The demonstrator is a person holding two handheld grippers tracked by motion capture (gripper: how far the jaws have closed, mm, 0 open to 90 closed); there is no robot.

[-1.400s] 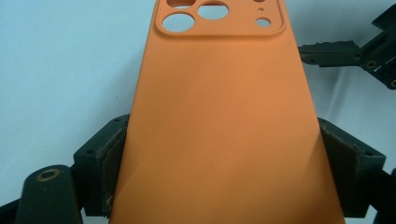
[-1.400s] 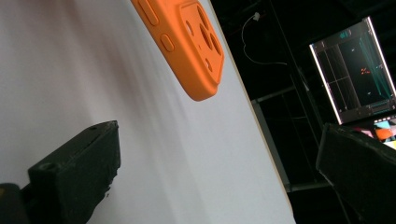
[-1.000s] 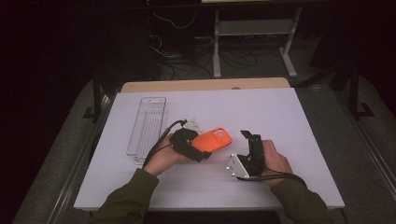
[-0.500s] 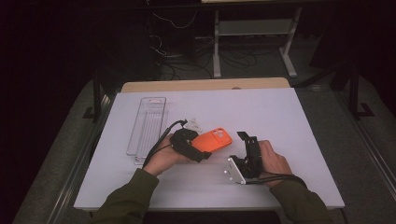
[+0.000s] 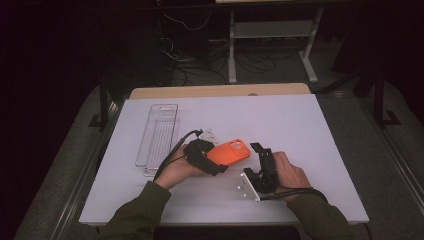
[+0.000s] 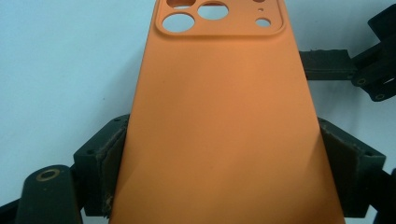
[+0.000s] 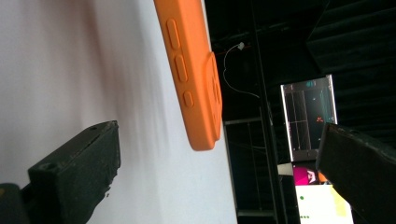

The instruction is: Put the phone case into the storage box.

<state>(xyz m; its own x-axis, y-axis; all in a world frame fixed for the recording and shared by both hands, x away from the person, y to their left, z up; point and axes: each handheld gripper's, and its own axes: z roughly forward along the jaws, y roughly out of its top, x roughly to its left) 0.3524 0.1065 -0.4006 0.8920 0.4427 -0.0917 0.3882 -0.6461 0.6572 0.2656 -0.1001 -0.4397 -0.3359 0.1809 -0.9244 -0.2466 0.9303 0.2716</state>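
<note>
left gripper (image 5: 216,161) clamped the orange phone case (image 5: 229,151), its camera end pointing toward the open right gripper (image 5: 259,151) just beside it.

the phone case (image 5: 230,152) is plain bright orange, no pattern, with round camera cut-outs in its back. the left hand-held gripper (image 5: 202,156) and the right hand-held gripper (image 5: 261,167) are black. the table (image 5: 280,120) is flat pale white. the tray (image 5: 159,132) at ten o'clock of the case is clear with ribbed lines. both sleeves (image 5: 135,215) are olive green.
</note>
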